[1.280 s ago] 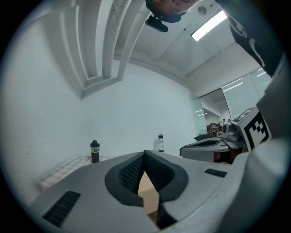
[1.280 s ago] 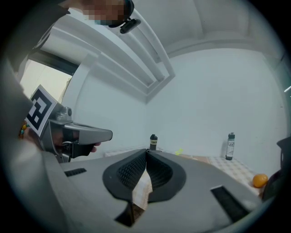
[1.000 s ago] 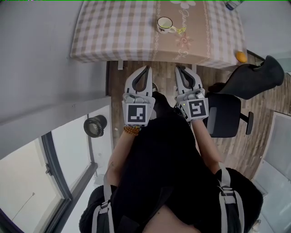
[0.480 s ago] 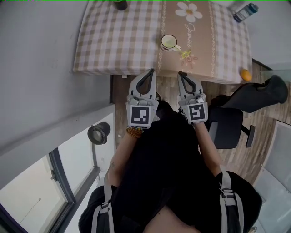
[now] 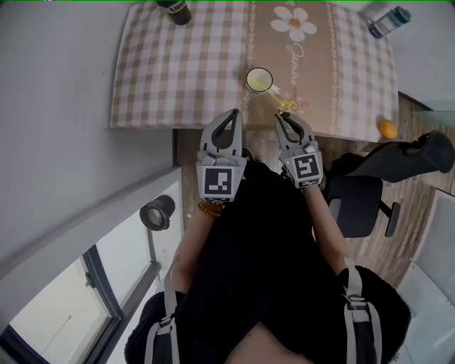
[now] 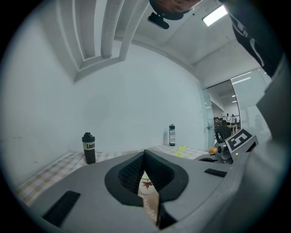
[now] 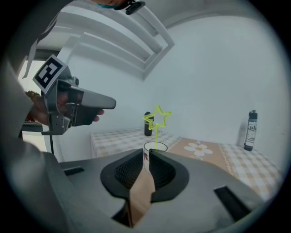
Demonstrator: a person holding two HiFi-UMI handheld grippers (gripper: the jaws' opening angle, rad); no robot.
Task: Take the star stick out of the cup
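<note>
Bright, even indoor light, glowing ceiling panel (image 6: 214,15) up and right of the left hand-held gripper (image 6: 145,154), faint soft shadows, heavy fisheye bending, black vignetted corners, its nearest casing slightly blurred.

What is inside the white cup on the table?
A yellow-green star stick stands in the cup, its star well above the rim. The cup wall covers the stick's lower end, so how it rests at the bottom cannot be seen.

Bare cloth lies all round the cup (image 5: 259,80) near the table's (image 5: 178,78) front edge; black bottle (image 5: 175,10), clear bottle (image 5: 387,20) and orange (image 5: 387,129) stand well apart.
</note>
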